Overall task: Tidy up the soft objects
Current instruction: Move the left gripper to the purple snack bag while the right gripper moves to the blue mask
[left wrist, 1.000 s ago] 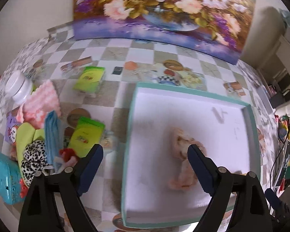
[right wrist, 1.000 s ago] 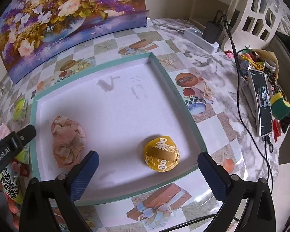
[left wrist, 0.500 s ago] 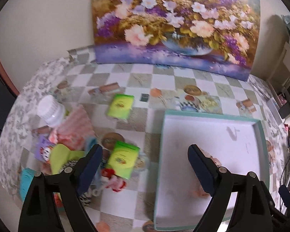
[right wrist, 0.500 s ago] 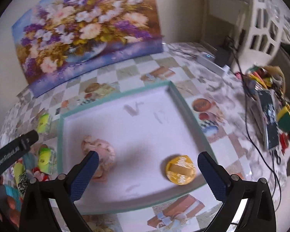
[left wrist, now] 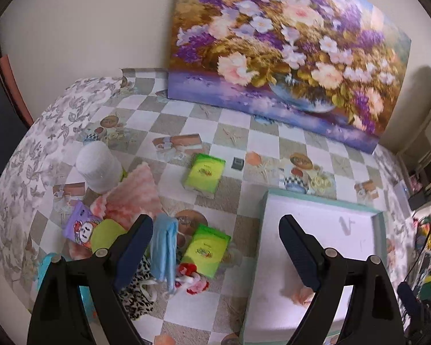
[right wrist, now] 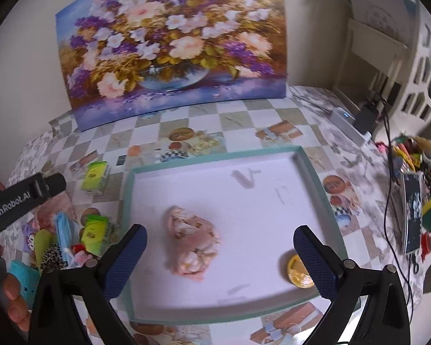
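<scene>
A white tray with a teal rim (right wrist: pixel 310 172) (left wrist: pixel 324 202) lies on the checkered tablecloth. In it are a crumpled pink cloth (right wrist: pixel 194 243) (left wrist: pixel 301 297) and a round gold pouch (right wrist: pixel 297 270). My right gripper (right wrist: pixel 219 258) is open and empty, raised above the tray's near side. My left gripper (left wrist: pixel 215 247) is open and empty, raised above the tray's left edge. A pile of soft things lies left of the tray: a pink fluffy cloth (left wrist: pixel 135 194), a blue face mask (left wrist: pixel 165 251), a leopard-print piece (left wrist: pixel 139 293), and two green tissue packs (left wrist: pixel 205 171) (left wrist: pixel 207 248).
A flower painting (left wrist: pixel 284 49) leans on the wall at the table's back. A white jar (left wrist: pixel 99 166) stands at the far left. A phone (right wrist: pixel 412 214), cables and small clutter lie at the table's right side. A teal case (right wrist: pixel 23 283) lies at the near left.
Both grippers have risen and pulled back from the tray. The left one has swung left toward the pile. Both stayed open.
</scene>
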